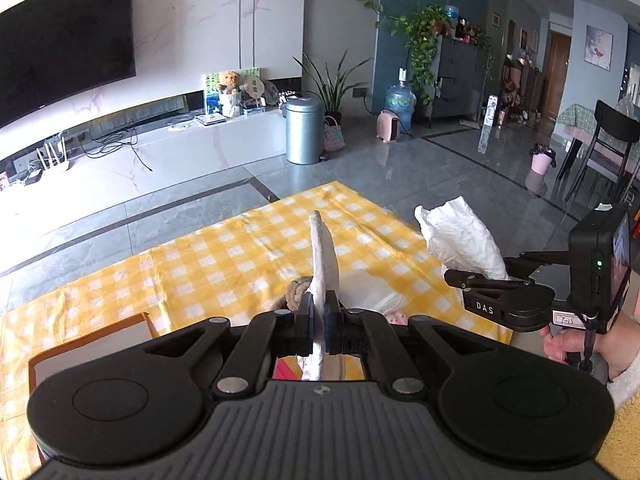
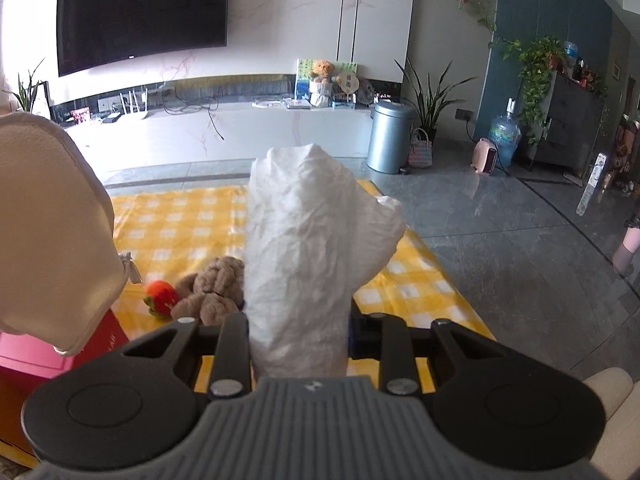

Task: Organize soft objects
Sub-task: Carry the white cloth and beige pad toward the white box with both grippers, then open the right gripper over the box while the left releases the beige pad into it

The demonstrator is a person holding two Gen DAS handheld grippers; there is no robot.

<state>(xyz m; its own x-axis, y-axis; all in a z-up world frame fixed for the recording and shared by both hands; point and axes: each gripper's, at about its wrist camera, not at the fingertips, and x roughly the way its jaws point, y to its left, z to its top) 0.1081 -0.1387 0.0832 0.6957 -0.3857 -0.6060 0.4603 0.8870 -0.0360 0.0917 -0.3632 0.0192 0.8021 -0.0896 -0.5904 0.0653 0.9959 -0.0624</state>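
Observation:
My left gripper (image 1: pixel 319 316) is shut on a flat cream zip pouch (image 1: pixel 323 256), seen edge-on and raised above the yellow checked cloth (image 1: pixel 200 264). The same pouch (image 2: pixel 52 232) fills the left of the right wrist view. My right gripper (image 2: pixel 300 328) is shut on a crumpled white cloth (image 2: pixel 308 248) that stands up between its fingers. From the left wrist view, the right gripper (image 1: pixel 476 280) and its white cloth (image 1: pixel 460 236) hang at the right, with a hand behind them. A brown knotted plush (image 2: pixel 212 292) and a red strawberry plush (image 2: pixel 162 298) lie on the checked cloth below.
A red box (image 2: pixel 40 356) sits at the left near edge of the checked cloth, and a brown-rimmed box (image 1: pixel 92 344) shows in the left wrist view. Grey tiled floor (image 2: pixel 500 248) surrounds the cloth. Beyond stand a metal bin (image 2: pixel 390 136) and a low TV bench (image 2: pixel 240 128).

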